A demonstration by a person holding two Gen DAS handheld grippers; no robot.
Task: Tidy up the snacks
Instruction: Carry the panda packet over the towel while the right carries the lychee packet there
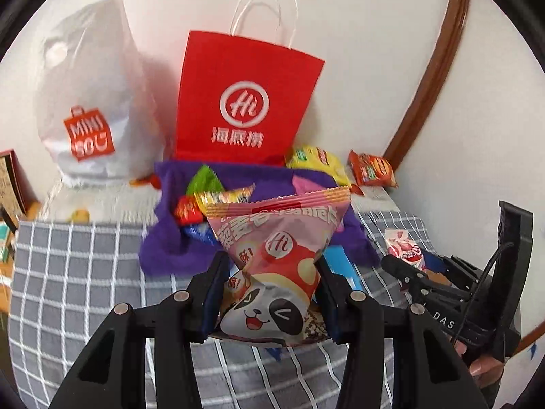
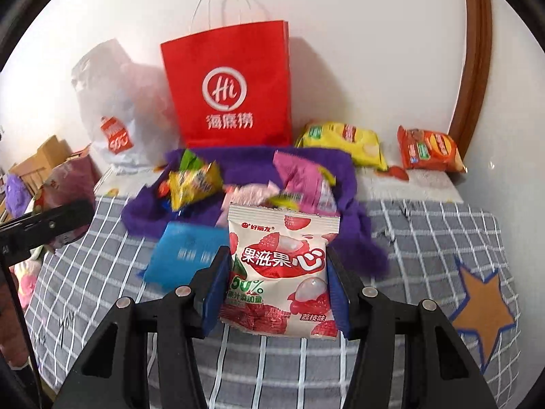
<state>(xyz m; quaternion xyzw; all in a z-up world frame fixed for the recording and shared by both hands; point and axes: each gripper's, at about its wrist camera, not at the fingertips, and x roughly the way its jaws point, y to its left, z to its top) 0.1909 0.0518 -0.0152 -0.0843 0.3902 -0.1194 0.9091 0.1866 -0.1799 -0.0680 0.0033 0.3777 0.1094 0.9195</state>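
Observation:
My left gripper is shut on a pink panda snack packet, held above the checked cloth in front of a purple fabric bin with several snacks inside. My right gripper is shut on a white lychee gummy packet, also in front of the purple bin. The right gripper with its packet shows in the left wrist view. A blue packet lies on the cloth by the bin.
A red paper bag and a white Miniso plastic bag stand against the wall. A yellow chip bag and an orange packet lie at the back right. A star patch marks the grey checked cloth.

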